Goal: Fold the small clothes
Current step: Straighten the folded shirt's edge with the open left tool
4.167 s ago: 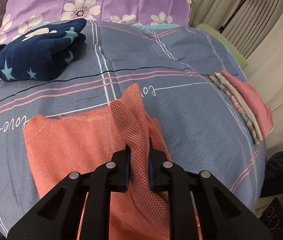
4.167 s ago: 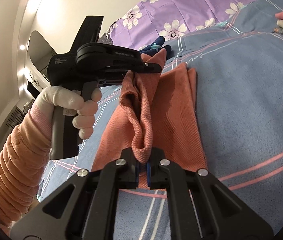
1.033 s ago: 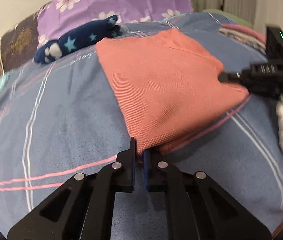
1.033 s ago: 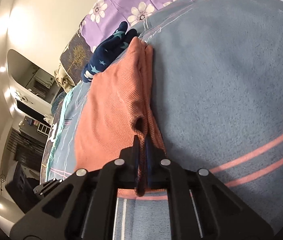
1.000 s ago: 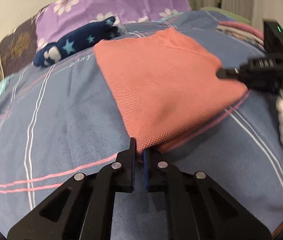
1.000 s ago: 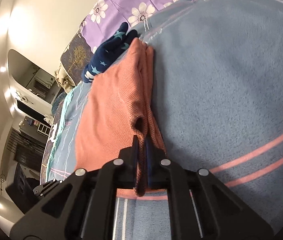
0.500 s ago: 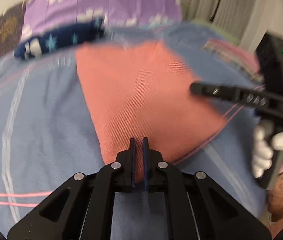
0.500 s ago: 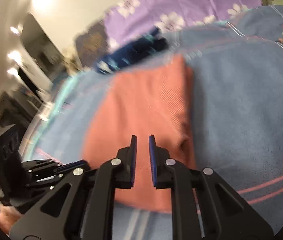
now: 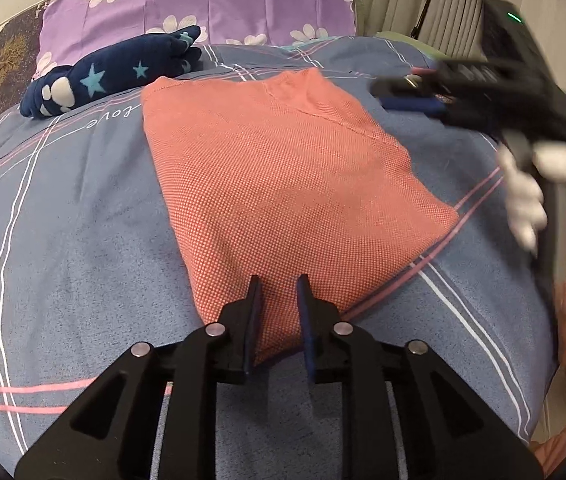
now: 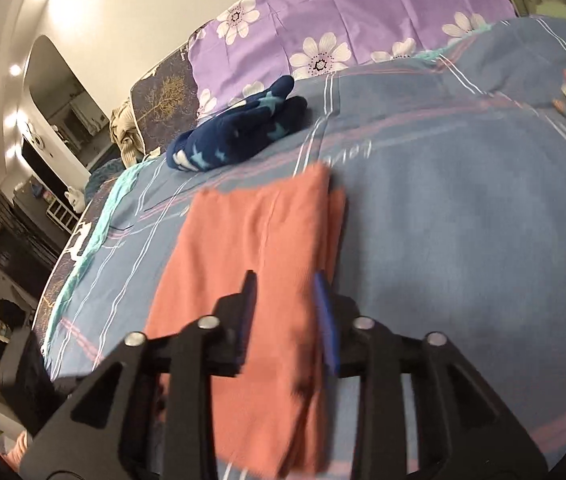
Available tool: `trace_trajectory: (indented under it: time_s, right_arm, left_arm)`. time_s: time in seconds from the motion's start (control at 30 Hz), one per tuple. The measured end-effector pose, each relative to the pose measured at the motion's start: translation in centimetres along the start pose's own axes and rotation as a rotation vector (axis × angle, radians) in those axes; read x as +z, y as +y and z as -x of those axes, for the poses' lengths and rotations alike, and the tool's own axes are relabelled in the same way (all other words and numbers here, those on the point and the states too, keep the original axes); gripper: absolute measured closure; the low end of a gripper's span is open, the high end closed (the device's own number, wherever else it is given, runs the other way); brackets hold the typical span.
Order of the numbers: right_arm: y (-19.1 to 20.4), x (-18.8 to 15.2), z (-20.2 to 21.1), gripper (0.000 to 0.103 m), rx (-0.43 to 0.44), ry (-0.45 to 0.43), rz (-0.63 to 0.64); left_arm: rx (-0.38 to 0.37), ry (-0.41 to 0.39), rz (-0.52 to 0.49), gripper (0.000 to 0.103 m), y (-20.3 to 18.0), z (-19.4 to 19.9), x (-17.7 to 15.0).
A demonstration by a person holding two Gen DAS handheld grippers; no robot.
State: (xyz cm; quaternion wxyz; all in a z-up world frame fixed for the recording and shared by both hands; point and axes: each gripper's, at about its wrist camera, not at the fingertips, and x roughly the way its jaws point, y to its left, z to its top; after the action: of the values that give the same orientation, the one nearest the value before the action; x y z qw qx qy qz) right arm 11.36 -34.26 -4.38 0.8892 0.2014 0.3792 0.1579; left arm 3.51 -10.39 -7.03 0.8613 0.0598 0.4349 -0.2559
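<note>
Both grippers, left (image 9: 279, 292) and right (image 10: 285, 292), spread, empty; folded orange garment (image 9: 283, 168) lay flat ahead of fingers, apparently released for next fold.

Blue striped bed (image 9: 63, 240) bearing folded orange garment (image 9: 283, 176), star-patterned navy bundle (image 9: 115, 72).

Salmon-orange knit garment (image 9: 283, 184), fine waffle weave, folded into flat rectangle, several layers thick. Lies on blue striped bed cover (image 9: 63, 260), mid-bed, long axis running from near edge toward headboard end. Top face smooth; diagonal seam crosses far part. Layered fold edges show along right side (image 10: 333, 232) in right wrist view. Near corner by pink stripe of cover.
</note>
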Motion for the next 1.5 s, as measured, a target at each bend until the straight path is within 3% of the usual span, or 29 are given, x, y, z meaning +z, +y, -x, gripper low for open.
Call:
trace_trajectory:
  time_s: [0.13, 0.2, 0.27, 0.3, 0.47, 0.5, 0.63, 0.7, 0.73, 0.87, 0.97, 1.03, 1.13, 1.2, 1.3, 1.4, 1.5]
  right_arm:
    - [-1.1, 3.5, -4.2, 0.064, -0.029, 0.040, -0.011]
    - [-1.4, 4.3, -6.0, 0.065, -0.028, 0.059, -0.013]
    - [-0.8, 4.9, -8.3, 0.091, -0.050, 0.090, 0.028]
    - [-0.6, 5.2, -8.9, 0.095, -0.069, 0.100, 0.041]
    - [0.1, 5.6, -5.8, 0.097, -0.022, -0.060, 0.060]
    - [-0.2, 5.8, -6.0, 0.097, -0.034, -0.064, 0.068]
    - [-3.0, 5.4, -9.8, 0.092, -0.074, 0.059, 0.000]
    - [-3.9, 5.1, -8.9, 0.091, -0.032, 0.026, -0.053]
    - [-3.8, 5.2, -8.2, 0.085, -0.031, 0.011, -0.061]
    - [-1.9, 4.9, -4.9, 0.085, 0.004, -0.021, -0.020]
    - [1.2, 2.9, -1.7, 0.085, 0.119, -0.011, 0.079]
    - [3.5, 1.0, -0.9, 0.085, 0.128, 0.020, 0.183]
    - [4.2, -0.8, -2.3, 0.085, 0.046, 0.087, 0.246]
    - [2.4, -1.6, -4.7, 0.088, 0.008, 0.142, 0.168]
    - [0.6, -1.6, -5.6, 0.091, 0.061, 0.113, 0.067]
    - [0.3, -1.7, -5.7, 0.091, 0.072, 0.100, 0.058]
    - [0.4, -2.1, -5.6, 0.092, 0.070, 0.085, 0.073]
  left_arm:
    - [-0.017, -0.008, 0.022, 0.082, 0.3, 0.0, -0.1]
    - [-0.013, -0.010, 0.019, 0.082, 0.1, 0.0, -0.2]
    - [-0.006, -0.011, 0.013, 0.082, 0.0, 0.0, -0.3]
    - [-0.005, -0.012, 0.011, 0.082, -0.1, -0.1, -0.3]
    - [-0.004, -0.023, 0.016, 0.081, 0.0, 0.0, -0.5]
    - [0.004, -0.022, 0.014, 0.081, -0.1, -0.1, -0.5]
    - [0.063, -0.027, -0.023, 0.081, -1.0, -0.2, -0.6]
    - [0.104, -0.033, -0.050, 0.080, -1.6, -0.2, -0.7]
    - [0.115, -0.036, -0.058, 0.080, -1.7, -0.1, -0.8]
    - [0.104, -0.042, -0.044, 0.080, -1.3, 0.2, -0.6]
    - [0.062, -0.062, 0.005, 0.080, -0.5, 0.9, -0.5]
    - [0.041, -0.076, 0.029, 0.081, -0.3, 1.4, -0.2]
    - [0.018, -0.102, 0.029, 0.083, -0.2, 2.0, 0.9]
    - [0.029, -0.133, 0.001, 0.083, -0.4, 2.2, 2.6]
    - [0.018, -0.155, 0.002, 0.083, 0.2, 1.0, 5.5]
    - [0.011, -0.137, 0.063, 0.083, 1.8, -1.3, 8.0]
    - [0.125, -0.083, 0.070, 0.083, 3.9, -4.8, 9.7]
